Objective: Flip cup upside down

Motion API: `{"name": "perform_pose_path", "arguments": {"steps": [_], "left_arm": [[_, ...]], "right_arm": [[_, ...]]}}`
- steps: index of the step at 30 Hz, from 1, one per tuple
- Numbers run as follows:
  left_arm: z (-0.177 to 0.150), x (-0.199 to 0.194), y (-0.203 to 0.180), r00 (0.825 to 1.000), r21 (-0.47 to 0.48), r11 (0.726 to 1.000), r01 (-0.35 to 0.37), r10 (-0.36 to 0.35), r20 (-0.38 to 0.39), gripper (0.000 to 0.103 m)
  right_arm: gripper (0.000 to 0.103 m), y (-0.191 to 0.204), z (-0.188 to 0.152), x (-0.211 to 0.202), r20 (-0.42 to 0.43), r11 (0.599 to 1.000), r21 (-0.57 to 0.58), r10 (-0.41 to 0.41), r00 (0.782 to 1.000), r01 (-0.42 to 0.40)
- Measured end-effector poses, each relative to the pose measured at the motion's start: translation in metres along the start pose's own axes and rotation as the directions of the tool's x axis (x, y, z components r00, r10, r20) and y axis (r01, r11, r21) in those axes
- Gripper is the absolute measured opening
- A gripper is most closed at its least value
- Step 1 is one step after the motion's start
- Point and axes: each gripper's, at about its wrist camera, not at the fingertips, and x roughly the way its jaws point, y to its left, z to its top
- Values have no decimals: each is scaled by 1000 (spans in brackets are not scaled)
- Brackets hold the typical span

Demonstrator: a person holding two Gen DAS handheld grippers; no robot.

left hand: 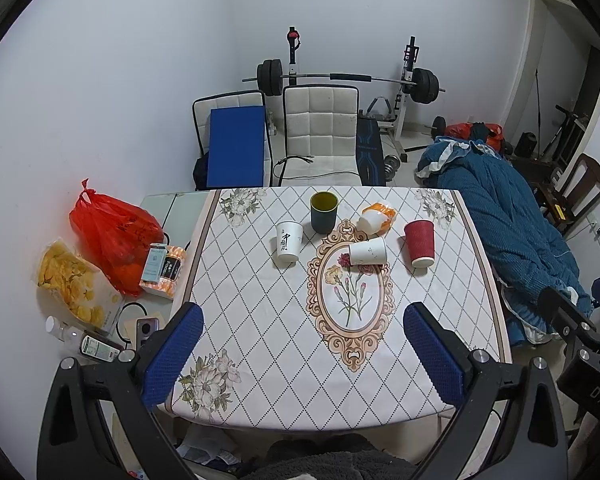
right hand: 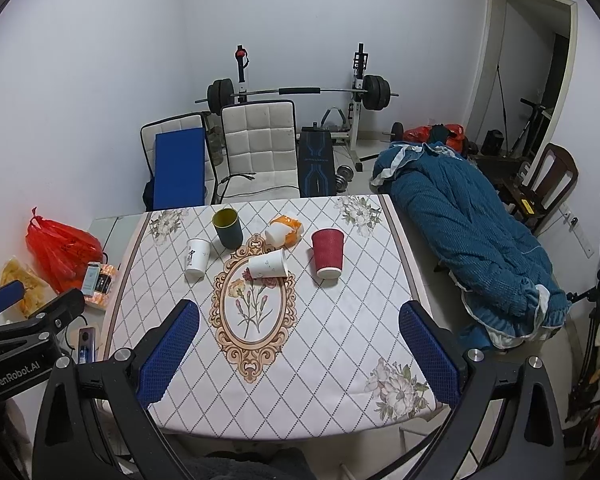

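Red cup (right hand: pixel 327 254): upright on the surface (right hand: pixel 340 340), far half (not flipped yet).
Left gripper (left hand: pixel 302 356): I hold its fingers spread, empty.
Right gripper (right hand: pixel 299 354): the same, well apart from cup.

The table (left hand: pixel 340 360) is viewed from above its near edge by both wrist cameras, each aimed forward and downward between its own blue fingers, the left from slightly further left, the right further right, and the cups, chairs and barbell rack are shared.
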Motion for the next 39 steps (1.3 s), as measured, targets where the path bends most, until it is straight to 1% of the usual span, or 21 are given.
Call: {"name": "perform_pose_path", "arguments": {"steps": [24, 29, 34, 37, 39], "left_arm": [[-3, -1, 8, 1000, -10, 1000, 1, -1, 9, 103], [-4, -1, 8, 1000, -10, 1000, 1, -1, 9, 103], [-1, 11, 6, 1000, -20, 1000, -6, 6, -8, 103], [0, 29, 3, 999, -18, 1000, -20, 19, -27, 103], [-1, 46, 2, 998, -21, 999, -32, 31, -48, 103]], "right_arm": [[102, 2, 5, 0, 6, 1000, 1, 9, 1000, -9], [102, 1, 13, 3, 7, 1000, 2, 16, 1000, -16], [102, -2, 22, 15, -3, 1000, 12, 29, 1000, -29], [102, -8, 19, 34, -28, 1000, 17, 27, 999, -26], [102, -13, 12, 54, -60, 1000, 18, 23, 998, -22]]}}
